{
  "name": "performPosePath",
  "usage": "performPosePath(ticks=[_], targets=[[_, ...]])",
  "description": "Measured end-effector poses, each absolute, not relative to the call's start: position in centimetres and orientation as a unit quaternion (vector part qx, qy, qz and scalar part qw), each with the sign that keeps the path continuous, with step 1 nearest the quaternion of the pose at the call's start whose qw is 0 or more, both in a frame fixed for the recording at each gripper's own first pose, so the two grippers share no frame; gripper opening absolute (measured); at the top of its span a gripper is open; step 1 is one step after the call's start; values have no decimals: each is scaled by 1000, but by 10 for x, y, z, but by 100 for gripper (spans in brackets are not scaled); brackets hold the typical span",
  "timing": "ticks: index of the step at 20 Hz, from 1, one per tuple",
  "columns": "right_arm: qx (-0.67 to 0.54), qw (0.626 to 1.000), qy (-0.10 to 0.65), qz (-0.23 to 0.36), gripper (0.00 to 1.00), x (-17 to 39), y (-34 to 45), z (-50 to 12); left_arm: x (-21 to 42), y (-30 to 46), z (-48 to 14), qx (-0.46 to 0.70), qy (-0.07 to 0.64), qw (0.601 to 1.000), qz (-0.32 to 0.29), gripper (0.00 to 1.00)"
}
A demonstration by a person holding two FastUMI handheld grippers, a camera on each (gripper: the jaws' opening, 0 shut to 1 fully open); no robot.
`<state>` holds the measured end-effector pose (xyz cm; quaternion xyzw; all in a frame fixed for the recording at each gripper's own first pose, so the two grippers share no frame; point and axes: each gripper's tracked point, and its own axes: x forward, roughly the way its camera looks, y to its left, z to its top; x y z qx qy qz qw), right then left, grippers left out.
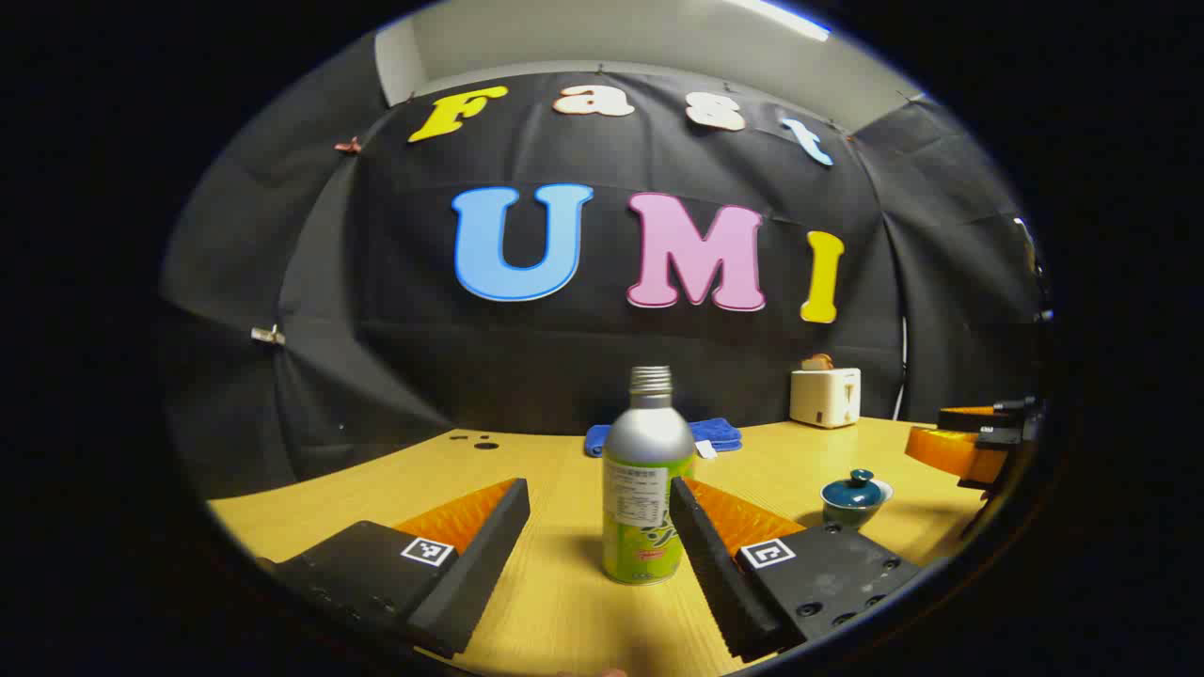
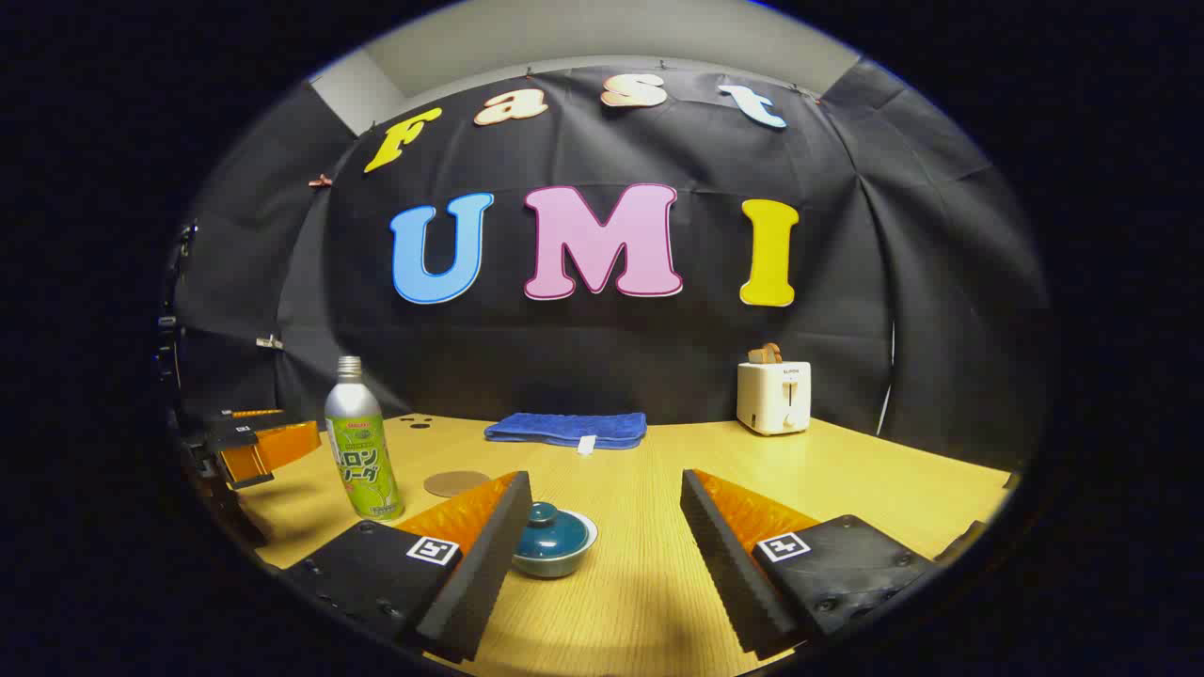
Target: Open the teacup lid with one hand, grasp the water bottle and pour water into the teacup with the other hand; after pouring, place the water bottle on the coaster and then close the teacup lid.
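A silver bottle (image 1: 647,480) with a green label and a bare threaded neck stands upright on the wooden table (image 1: 564,602). My left gripper (image 1: 598,489) is open around it, and the bottle is nearer the right-hand finger. The dark teal teacup (image 2: 553,541) sits with its lid on, just by the left-hand finger of my open right gripper (image 2: 607,480). The right gripper view has the bottle (image 2: 362,451) at the left, with a round brown coaster (image 2: 456,483) lying flat to its right and the left gripper (image 2: 259,434) beside it. The teacup (image 1: 854,498) and the right gripper (image 1: 959,434) appear at the right of the left gripper view.
A folded blue towel (image 2: 567,428) lies at the back of the table (image 2: 847,470) by the black cloth wall. A white toaster (image 2: 773,397) holding toast stands at the back right. Small dark holes (image 2: 414,423) mark the tabletop at the back left.
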<state>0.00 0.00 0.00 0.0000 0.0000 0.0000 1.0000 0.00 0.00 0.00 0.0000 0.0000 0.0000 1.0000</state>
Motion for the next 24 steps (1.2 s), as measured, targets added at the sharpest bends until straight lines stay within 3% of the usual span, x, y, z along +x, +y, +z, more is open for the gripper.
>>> performPosePath(ticks=[10, 24], targets=[[0, 1000, 31, -2, 98, 7, -2, -12, 12, 7, -23, -15, 59, 998, 4, 97], [2, 999, 32, 25, 98, 9, 7, -14, 11, 6, -23, -16, 64, 998, -5, 97]])
